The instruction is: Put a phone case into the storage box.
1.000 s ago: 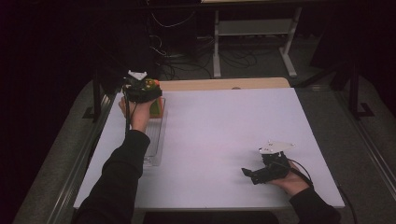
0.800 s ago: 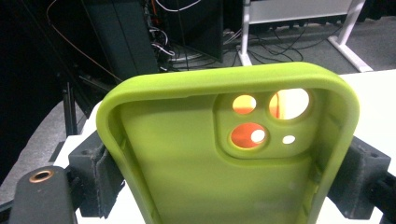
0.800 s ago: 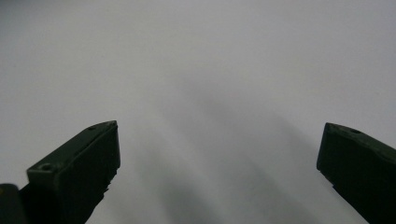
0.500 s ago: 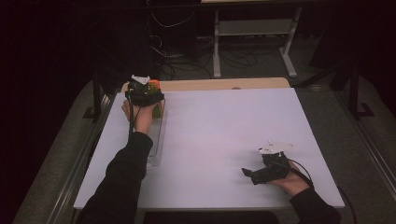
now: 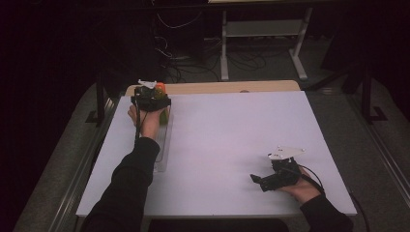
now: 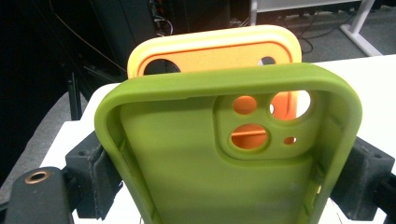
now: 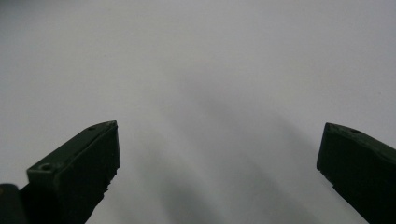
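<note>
A green phone case (image 6: 177, 168) stands upright between the jaws of my left gripper (image 6: 229, 177), whose pads (image 6: 95, 175) press on its two long sides. Just behind it stands an orange and yellow phone case (image 6: 219, 51), showing through the green one's camera holes. From above, my left gripper (image 5: 151, 100) is at the table's far left, with the green case (image 5: 166, 115) and orange case (image 5: 160, 87) peeking out beside it. My right gripper (image 5: 257, 180) lies on the table at the near right, its jaws (image 7: 217, 135) wide apart over bare white surface.
A clear plastic rack (image 5: 162, 145) runs along the left side of the white table (image 5: 241, 130) under my left forearm. A wooden strip (image 5: 217, 88) borders the far edge. Dark floor, cables and a white stand (image 5: 261, 29) lie beyond.
My left gripper has shifted slightly to the right and nearer with the green case. The right hand has stayed still.
</note>
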`<state>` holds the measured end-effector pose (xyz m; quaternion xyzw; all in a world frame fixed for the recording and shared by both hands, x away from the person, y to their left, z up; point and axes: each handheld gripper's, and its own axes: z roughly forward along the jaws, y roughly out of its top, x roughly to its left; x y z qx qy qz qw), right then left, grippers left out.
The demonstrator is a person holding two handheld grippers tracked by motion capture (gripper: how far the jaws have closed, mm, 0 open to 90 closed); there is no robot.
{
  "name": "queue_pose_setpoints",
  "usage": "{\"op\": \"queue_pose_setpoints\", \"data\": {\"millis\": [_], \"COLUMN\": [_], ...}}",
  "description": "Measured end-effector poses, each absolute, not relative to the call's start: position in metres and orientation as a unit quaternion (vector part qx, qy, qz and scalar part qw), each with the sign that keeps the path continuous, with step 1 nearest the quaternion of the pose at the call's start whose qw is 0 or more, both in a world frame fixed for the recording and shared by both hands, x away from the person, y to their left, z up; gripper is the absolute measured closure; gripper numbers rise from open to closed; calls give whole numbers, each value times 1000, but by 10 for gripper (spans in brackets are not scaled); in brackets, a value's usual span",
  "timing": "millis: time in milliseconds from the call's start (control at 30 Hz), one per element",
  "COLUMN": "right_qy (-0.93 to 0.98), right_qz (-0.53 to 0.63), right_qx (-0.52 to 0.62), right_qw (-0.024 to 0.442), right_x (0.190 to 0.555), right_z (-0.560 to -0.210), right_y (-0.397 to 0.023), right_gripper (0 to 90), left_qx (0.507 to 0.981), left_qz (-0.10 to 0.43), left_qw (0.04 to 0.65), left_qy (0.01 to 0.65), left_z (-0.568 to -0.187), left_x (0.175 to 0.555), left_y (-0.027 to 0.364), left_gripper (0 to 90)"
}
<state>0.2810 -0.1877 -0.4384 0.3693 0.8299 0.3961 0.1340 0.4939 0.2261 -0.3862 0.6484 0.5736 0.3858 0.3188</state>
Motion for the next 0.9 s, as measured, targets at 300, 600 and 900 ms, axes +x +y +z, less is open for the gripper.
{"op": "queue_pose_setpoints", "data": {"millis": [300,600,900], "right_qy": [832,831,830], "right_qz": [395,395,395], "right_qx": [367,369,369], "right_qw": [134,133,133], "right_x": [281,281,281], "right_z": [-438,-438,-438], "right_y": [-188,-187,-188], "right_gripper": [0,0,0], "left_qx": [648,653,665], "left_qz": [369,355,333], "left_qw": [321,341,358], "left_qy": [583,575,565], "left_z": [-389,-386,-377], "left_x": [496,496,491], "left_y": [229,232,239], "left_gripper": [35,0,0]}}
